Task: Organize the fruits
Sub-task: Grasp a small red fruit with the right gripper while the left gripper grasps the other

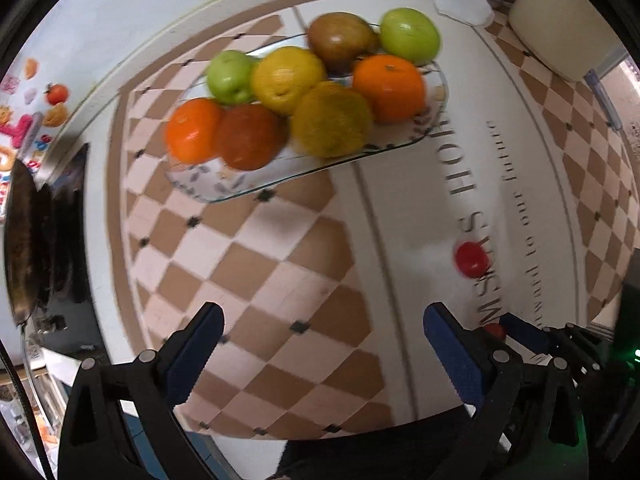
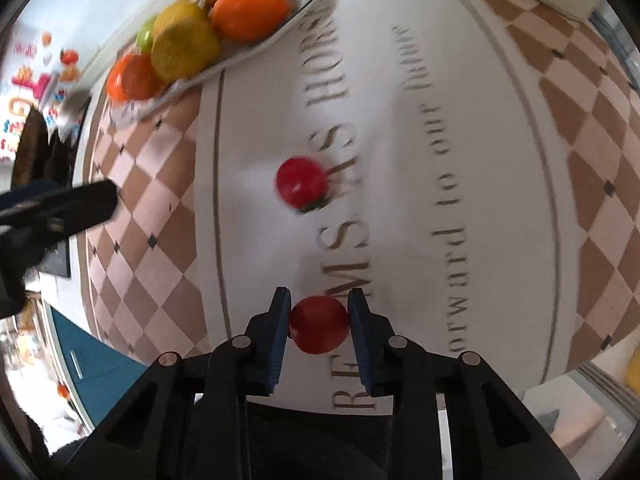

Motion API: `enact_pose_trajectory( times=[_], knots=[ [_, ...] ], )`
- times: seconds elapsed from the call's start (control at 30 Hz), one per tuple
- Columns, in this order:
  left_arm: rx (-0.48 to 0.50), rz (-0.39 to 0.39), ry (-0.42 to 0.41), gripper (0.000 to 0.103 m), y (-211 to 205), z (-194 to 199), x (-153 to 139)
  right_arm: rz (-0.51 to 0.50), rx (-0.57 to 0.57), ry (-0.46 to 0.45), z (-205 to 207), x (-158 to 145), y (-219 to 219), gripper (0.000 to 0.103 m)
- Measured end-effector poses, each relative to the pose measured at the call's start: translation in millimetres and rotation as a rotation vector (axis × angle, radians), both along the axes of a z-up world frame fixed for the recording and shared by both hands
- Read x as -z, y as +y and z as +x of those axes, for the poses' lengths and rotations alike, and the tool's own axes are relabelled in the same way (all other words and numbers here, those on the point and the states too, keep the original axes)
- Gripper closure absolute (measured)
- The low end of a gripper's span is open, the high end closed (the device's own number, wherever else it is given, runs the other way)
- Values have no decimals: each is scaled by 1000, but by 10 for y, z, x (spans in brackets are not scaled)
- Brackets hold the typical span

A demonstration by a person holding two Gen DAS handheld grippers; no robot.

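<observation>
A glass tray [image 1: 208,196] holds several fruits: oranges [image 1: 389,87], green apples [image 1: 410,35], yellow citrus [image 1: 287,79] and a brownish fruit [image 1: 340,40]. My left gripper [image 1: 320,344] hangs open over the checkered tablecloth, nothing between its fingers. My right gripper [image 2: 319,322] is shut on a small red tomato [image 2: 319,330], pads touching both its sides. A second red tomato [image 2: 301,186] lies loose on the cloth beyond it; it also shows in the left wrist view as the loose tomato [image 1: 472,259]. The right gripper [image 1: 520,332] appears at the left view's lower right.
The tablecloth [image 1: 280,272] has brown-and-cream checks and a white lettered band [image 2: 400,160]. A cream cushion or seat [image 1: 560,32] sits at the far right. Dark pans [image 1: 24,240] and a magnet-covered surface [image 1: 24,128] stand left. The fruit tray [image 2: 256,52] lies at the far left of the right view.
</observation>
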State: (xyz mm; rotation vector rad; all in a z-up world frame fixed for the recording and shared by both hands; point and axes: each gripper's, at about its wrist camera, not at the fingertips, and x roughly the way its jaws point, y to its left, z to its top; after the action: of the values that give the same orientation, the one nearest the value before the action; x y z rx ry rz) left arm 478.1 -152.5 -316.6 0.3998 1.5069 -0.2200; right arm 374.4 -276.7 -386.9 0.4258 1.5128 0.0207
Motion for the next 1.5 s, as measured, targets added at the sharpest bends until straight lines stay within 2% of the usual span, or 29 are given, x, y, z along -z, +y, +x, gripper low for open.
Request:
enact_pose_trajectory(
  times=[0.13, 0.33, 0.4, 0.47, 0.5, 0.57, 0.63, 0.67, 0.83, 1.0, 1.23, 1.3, 1.4, 1.5],
  knots=[
    [18, -48, 56, 1, -268, 58, 170, 7, 74, -27, -30, -89, -325, 71],
    [45, -132, 200, 1, -669, 46, 572, -23, 131, -20, 10, -86, -763, 71],
    [45, -158, 221, 5, -750, 30, 648, -28, 150, -21, 57, -113, -899, 71],
    [45, -180, 228, 23, -819, 21, 691, -32, 166, -20, 56, -112, -989, 71],
    [46, -186, 236, 28, -857, 19, 713, -29, 175, -17, 70, -117, -1051, 71],
    [55, -190, 239, 50, -912, 19, 737, -27, 189, -7, 88, -100, -1131, 71],
    [75, -178, 216, 59, -967, 10, 725, -31, 192, -2, 92, -98, -1139, 71],
    [88, -181, 205, 67, -989, 6, 712, -30, 191, 1, 104, -88, -1136, 71],
    [81, -200, 194, 77, -996, 17, 679, -48, 169, -10, 171, -157, -1134, 71],
    [15, -258, 190, 78, -819, 114, 542, -43, 161, -49, 319, -310, -1097, 71],
    [-123, -362, 197, 78, -291, 399, 269, -19, 149, -87, 507, -475, -1058, 71],
    [-132, -386, 203, 77, -242, 394, 278, -12, 146, -84, 545, -481, -1044, 71],
    [-137, -429, 293, 76, -265, 346, 363, -9, 141, -82, 545, -479, -1033, 71],
    [-92, -399, 326, 74, -406, 300, 444, -12, 138, -84, 522, -487, -1007, 71]
  ],
)
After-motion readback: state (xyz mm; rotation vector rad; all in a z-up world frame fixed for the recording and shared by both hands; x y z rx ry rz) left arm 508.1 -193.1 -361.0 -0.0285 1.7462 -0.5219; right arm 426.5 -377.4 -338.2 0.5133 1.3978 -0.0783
